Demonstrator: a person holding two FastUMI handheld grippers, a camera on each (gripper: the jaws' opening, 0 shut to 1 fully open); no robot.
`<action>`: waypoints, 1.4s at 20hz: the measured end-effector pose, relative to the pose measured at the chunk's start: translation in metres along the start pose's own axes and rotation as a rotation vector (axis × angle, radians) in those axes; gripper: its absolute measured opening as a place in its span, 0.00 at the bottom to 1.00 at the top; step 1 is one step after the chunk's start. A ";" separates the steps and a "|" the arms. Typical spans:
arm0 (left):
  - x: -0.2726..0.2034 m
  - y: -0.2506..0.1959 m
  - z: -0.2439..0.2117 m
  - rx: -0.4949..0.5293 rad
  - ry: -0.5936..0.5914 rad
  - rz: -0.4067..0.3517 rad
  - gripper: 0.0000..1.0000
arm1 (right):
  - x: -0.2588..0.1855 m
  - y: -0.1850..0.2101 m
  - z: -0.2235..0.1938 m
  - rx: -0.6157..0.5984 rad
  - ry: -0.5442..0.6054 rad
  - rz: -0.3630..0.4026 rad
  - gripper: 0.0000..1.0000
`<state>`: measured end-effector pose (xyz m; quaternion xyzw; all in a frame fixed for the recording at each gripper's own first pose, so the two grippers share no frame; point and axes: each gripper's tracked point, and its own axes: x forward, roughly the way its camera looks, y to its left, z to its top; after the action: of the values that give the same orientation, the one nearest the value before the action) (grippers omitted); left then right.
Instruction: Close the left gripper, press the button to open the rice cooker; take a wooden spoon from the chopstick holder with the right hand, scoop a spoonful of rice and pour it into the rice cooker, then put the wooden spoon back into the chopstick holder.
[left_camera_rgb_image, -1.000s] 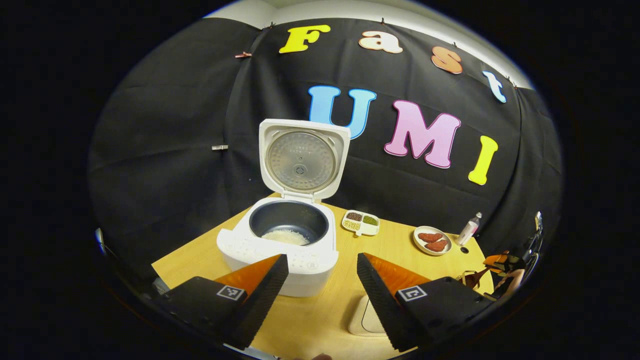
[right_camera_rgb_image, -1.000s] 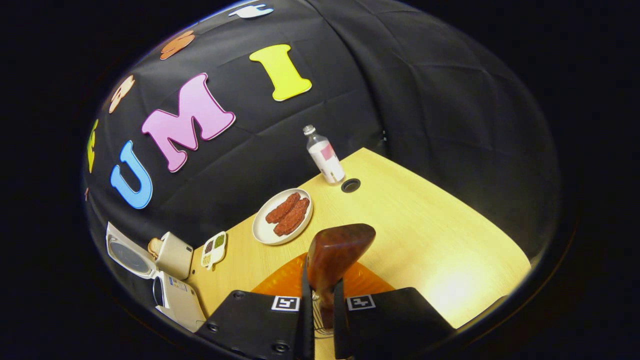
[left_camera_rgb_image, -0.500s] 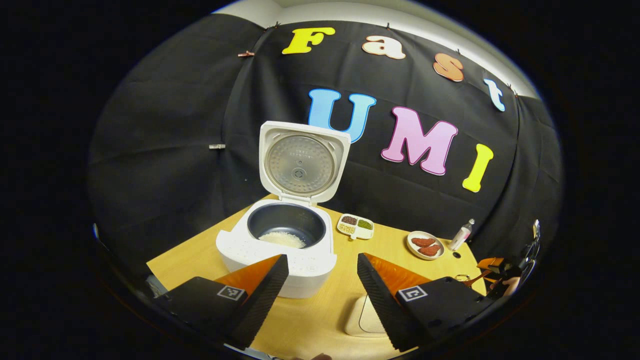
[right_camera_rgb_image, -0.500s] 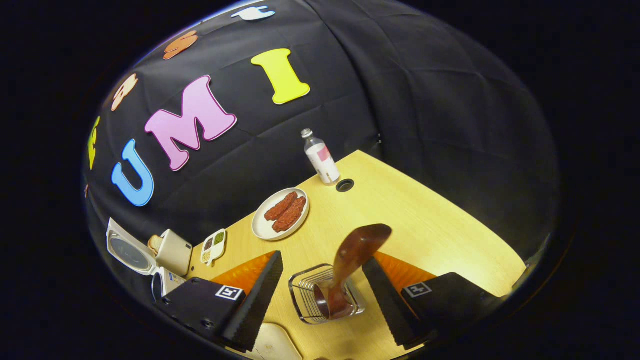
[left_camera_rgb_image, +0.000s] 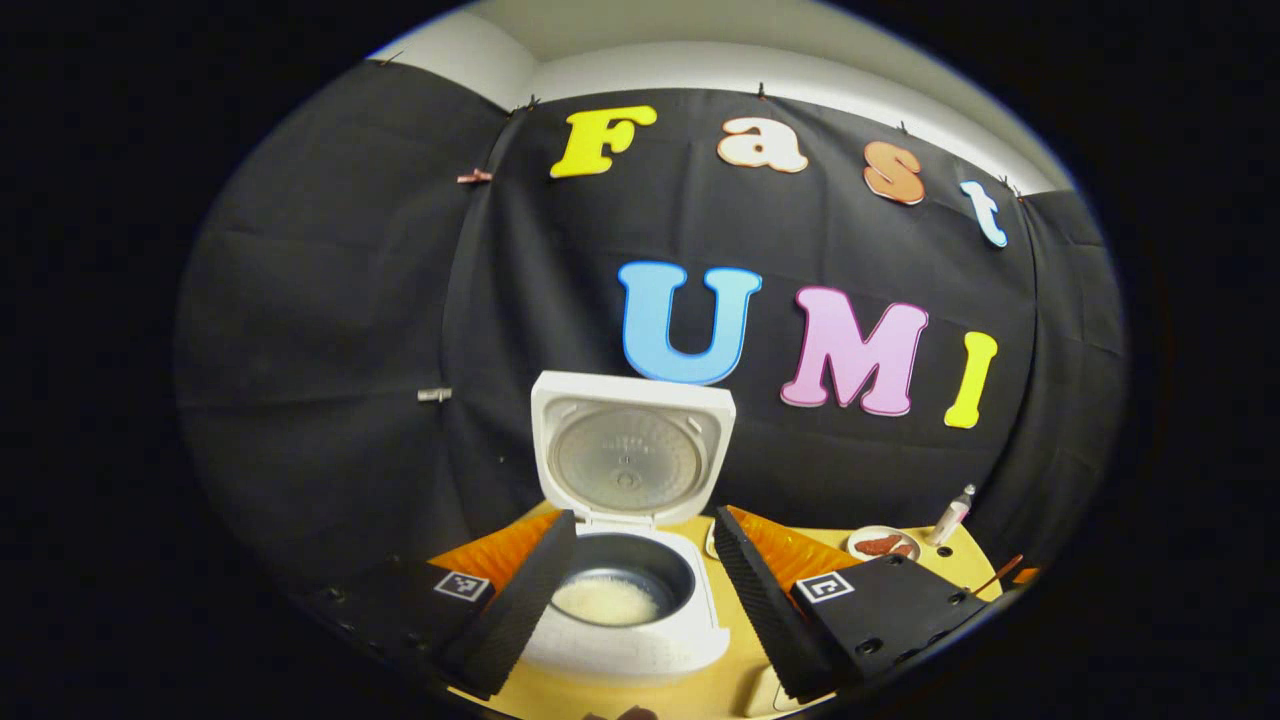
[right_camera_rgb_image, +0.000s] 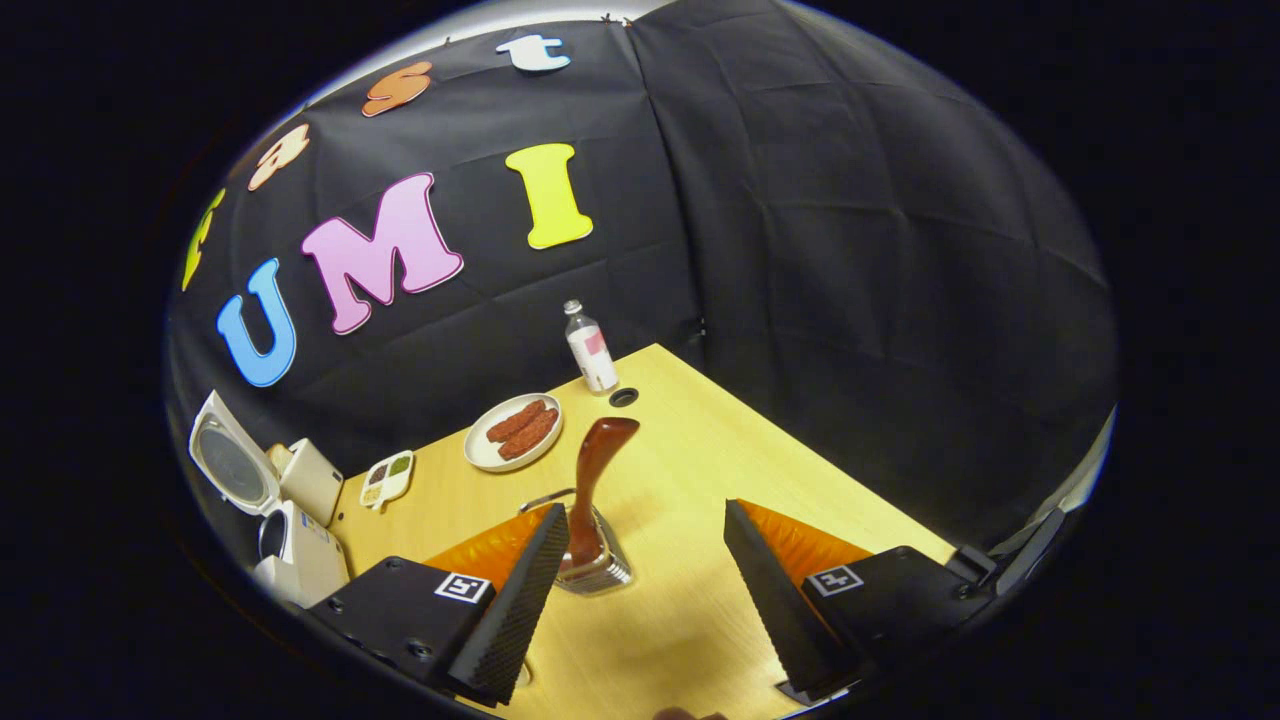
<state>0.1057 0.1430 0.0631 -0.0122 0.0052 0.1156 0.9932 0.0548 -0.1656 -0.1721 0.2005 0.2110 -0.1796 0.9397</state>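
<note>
The rice cooker (left_camera_rgb_image: 640, 640) has a smooth white plastic shell, a dull metal plate inside its raised lid (left_camera_rgb_image: 628, 458) and a dark matt inner pot (left_camera_rgb_image: 622, 575) holding pale grainy rice (left_camera_rgb_image: 605, 600). To the right of the cooker in the right gripper view, a glossy dark wooden spoon (right_camera_rgb_image: 592, 470) stands in a shiny metal wire chopstick holder (right_camera_rgb_image: 592, 560). Both rest on the table (right_camera_rgb_image: 700, 470), a smooth light wood-grain surface with a soft sheen, and the wall (right_camera_rgb_image: 850, 250) behind is matt black creased cloth.
</note>
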 end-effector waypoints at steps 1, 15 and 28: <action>0.010 0.002 0.017 0.030 -0.030 0.005 0.95 | -0.009 -0.005 -0.002 -0.010 0.006 -0.009 0.98; 0.191 0.032 0.131 -0.025 -0.089 -0.054 0.95 | -0.072 -0.031 -0.031 -0.069 0.054 -0.078 0.99; 0.297 0.043 0.033 -0.009 0.254 -0.090 0.95 | -0.083 -0.016 -0.048 -0.046 0.092 -0.093 0.99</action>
<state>0.3854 0.2537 0.0914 -0.0314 0.1301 0.0684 0.9886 -0.0377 -0.1362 -0.1780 0.1769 0.2670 -0.2086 0.9240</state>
